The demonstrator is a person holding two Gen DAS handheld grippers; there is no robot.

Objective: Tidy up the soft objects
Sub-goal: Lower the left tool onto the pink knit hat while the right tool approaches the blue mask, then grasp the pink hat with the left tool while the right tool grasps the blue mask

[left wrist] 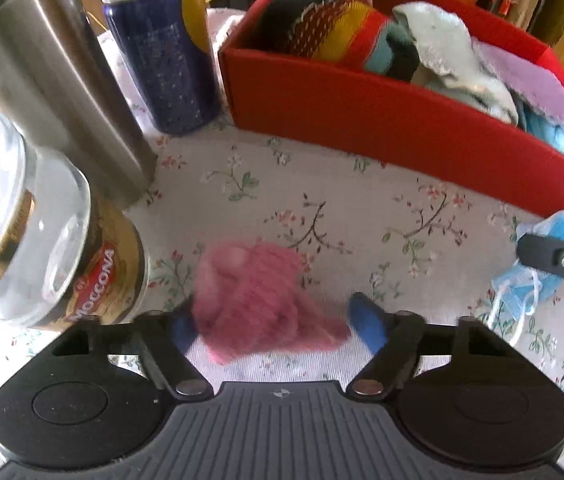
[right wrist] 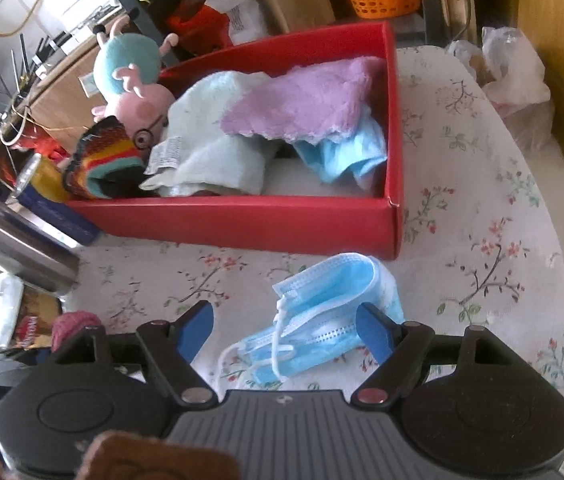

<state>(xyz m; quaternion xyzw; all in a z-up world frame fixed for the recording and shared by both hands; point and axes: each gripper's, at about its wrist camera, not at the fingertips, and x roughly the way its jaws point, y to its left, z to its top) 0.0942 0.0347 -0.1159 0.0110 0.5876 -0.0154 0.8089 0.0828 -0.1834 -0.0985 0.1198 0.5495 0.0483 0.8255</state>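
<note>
A pink knitted piece (left wrist: 257, 296) lies on the flowered tablecloth between the blue pads of my left gripper (left wrist: 277, 326); the left pad touches it and the right pad stands at its edge, jaws apart. My right gripper (right wrist: 286, 330) stands open over a bunch of blue face masks (right wrist: 322, 312), its right pad above them and its left pad apart from them. Behind both stands a red box (right wrist: 241, 220) holding a striped knit (right wrist: 101, 156), a pale green towel (right wrist: 209, 152), a purple cloth (right wrist: 306, 100), a blue cloth (right wrist: 346, 156) and a plush pig (right wrist: 137, 80).
A steel flask (left wrist: 53, 68), a blue can (left wrist: 169, 56) and a Moccona jar (left wrist: 61, 248) crowd the left side close to the pink piece. The round table's edge (right wrist: 562, 280) curves down the right. A plastic bag (right wrist: 510, 64) sits at the far right.
</note>
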